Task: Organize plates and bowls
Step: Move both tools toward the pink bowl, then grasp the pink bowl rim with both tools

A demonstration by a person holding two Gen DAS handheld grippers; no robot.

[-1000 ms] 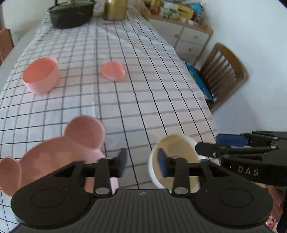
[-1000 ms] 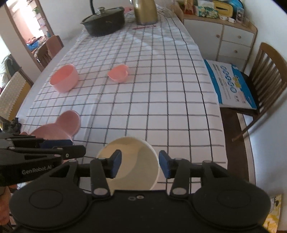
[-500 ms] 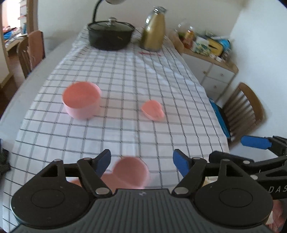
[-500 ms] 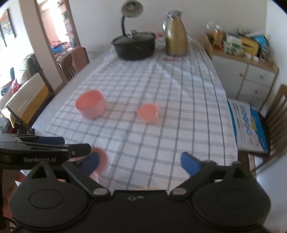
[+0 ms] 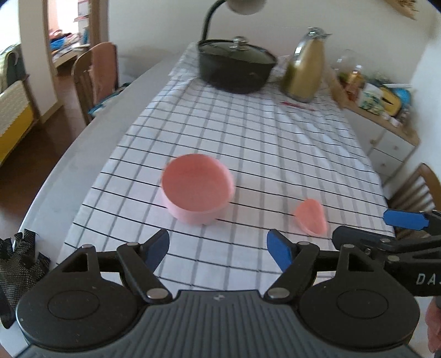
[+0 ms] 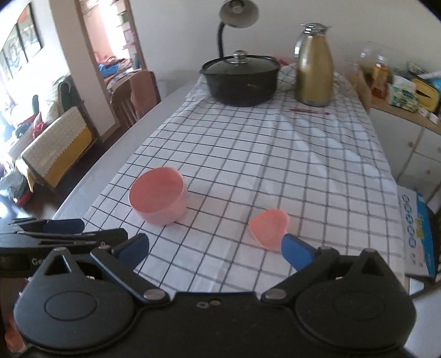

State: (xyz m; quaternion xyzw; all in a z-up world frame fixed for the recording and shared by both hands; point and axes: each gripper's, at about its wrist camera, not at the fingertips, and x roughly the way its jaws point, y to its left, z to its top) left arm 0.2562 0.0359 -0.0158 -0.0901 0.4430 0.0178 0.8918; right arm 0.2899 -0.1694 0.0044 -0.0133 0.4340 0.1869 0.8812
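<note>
The round pink bowl [image 5: 197, 190] stands upright on the checked cloth toward the left side of the table [image 5: 52, 190], and the small heart-shaped pink dish [image 5: 311, 216] lies well apart from it to the right, nearer the table's right edge; in the right wrist view the same pair shows as bowl [image 6: 158, 195] and dish [image 6: 270, 227]. A second ago both cameras looked down at a bear-shaped pink plate and a cream bowl at the near end of the table, and both claws stood narrower; now neither of those two pieces is in view, and both views have swung up and forward to the far pieces. The left claw [image 5: 217, 247] is spread wide with nothing between its blue pads, aimed roughly at the round bowl. The right claw [image 6: 217, 246] is equally wide and empty, its right pad just in front of the heart dish. I judge the near pieces have been let go and the person is now reaching for the remaining pink pair, likely the bowl for the left claw and the dish for the right. Farther off stand a black lidded pot [image 6: 239, 79], a gold thermos jug [image 6: 314, 64] and a desk lamp [image 6: 237, 12].
</note>
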